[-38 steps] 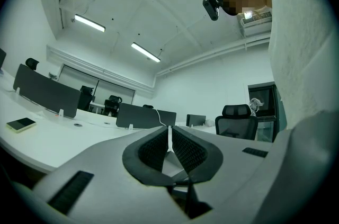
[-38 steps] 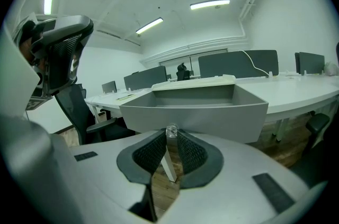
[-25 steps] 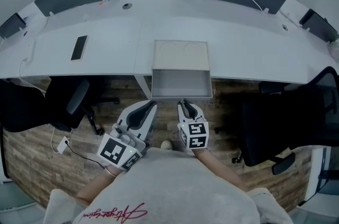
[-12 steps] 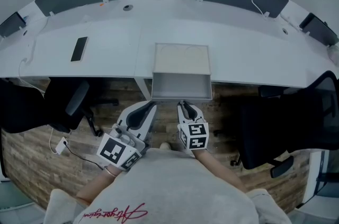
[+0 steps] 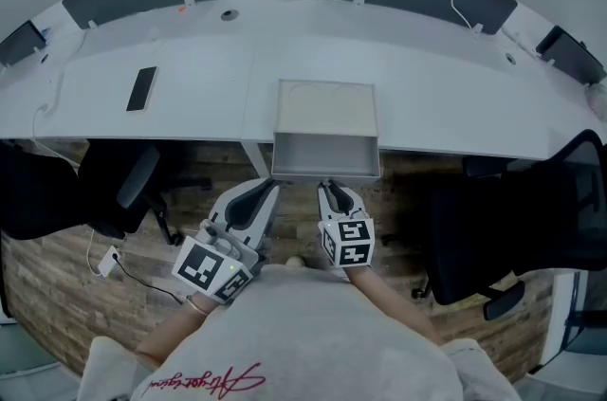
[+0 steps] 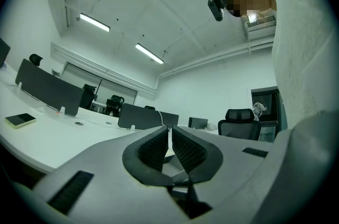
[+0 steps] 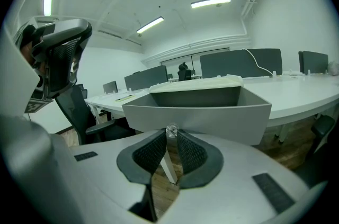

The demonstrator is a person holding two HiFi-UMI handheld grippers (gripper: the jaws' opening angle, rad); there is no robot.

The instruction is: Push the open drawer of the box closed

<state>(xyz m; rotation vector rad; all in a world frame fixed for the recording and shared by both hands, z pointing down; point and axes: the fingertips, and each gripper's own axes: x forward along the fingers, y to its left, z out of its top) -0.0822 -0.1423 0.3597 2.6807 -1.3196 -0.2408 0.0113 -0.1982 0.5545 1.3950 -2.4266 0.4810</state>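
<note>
Drawer (image 5: 325,153) of the box (image 5: 325,107) is seen pulled out past the counter's (image 5: 190,105) front edge, where the box is set. The right tool (image 7: 170,139) is held closed, its tips at the small clear knob (image 7: 171,131) on the drawer front; contact cannot be told. The left tool (image 6: 169,135) is held closed on nothing, beside the right and short of the drawer.
</note>
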